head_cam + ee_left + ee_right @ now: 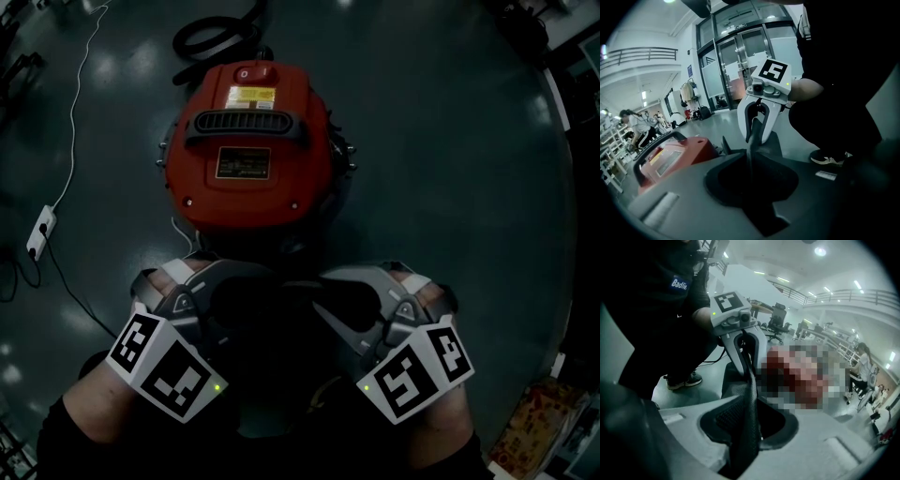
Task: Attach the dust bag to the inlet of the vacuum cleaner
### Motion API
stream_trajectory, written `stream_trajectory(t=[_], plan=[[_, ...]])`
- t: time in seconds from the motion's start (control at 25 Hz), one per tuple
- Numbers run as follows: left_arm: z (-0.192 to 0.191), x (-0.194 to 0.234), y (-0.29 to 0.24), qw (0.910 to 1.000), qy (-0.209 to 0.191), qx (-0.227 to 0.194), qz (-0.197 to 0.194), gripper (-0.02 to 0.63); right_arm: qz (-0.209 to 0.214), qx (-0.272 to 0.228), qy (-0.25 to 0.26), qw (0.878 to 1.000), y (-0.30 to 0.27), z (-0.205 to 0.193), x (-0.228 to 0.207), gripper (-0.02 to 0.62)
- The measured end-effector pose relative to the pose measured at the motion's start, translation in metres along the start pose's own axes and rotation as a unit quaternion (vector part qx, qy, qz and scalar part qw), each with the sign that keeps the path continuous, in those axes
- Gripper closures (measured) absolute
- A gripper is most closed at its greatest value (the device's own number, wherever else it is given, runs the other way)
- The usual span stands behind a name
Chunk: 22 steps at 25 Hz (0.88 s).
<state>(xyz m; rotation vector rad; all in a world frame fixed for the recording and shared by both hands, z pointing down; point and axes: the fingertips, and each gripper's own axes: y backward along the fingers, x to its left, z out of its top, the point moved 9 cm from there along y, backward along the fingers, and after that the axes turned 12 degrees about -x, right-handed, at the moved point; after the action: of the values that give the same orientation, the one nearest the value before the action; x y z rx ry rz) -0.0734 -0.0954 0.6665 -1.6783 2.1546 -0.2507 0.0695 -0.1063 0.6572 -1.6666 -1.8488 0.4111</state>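
The red vacuum cleaner [248, 141] stands on the dark floor just beyond both grippers; its inlet is hidden. A dark mesh dust bag [272, 319] hangs stretched between them. My left gripper [214, 286] holds its left edge and my right gripper [349, 281] its right edge. In the left gripper view the bag's edge [751, 154] runs as a thin taut strip from my own jaws [752, 161] to the right gripper [757, 133], with the vacuum [670, 157] at left. In the right gripper view the mesh band [749, 404] fills my jaws [750, 397] and leads to the left gripper [745, 357].
A black hose [216, 33] coils behind the vacuum. A white power strip [40, 232] with its cable lies on the floor at left. A printed packet [539, 422] sits at the lower right. The person's shoe [829, 158] is close by, and people [637, 126] stand far off.
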Motion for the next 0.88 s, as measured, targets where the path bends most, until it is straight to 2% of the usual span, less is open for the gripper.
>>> stream_trajectory(t=[0.32, 0.48, 0.88], plan=[[-0.003, -0.002, 0.006, 1.0, 0.0, 0.0, 0.001, 0.489, -0.013, -0.011, -0.003, 1.0, 0.0, -0.003, 0.0, 0.459], [-0.002, 0.0, 0.01, 1.0, 0.005, -0.002, 0.005, 0.468, -0.012, -0.011, -0.006, 1.0, 0.001, -0.003, 0.002, 0.456], [0.018, -0.005, 0.016, 0.9994, 0.005, -0.032, 0.012, 0.472, -0.024, -0.014, -0.003, 1.0, 0.013, 0.009, 0.01, 0.445]])
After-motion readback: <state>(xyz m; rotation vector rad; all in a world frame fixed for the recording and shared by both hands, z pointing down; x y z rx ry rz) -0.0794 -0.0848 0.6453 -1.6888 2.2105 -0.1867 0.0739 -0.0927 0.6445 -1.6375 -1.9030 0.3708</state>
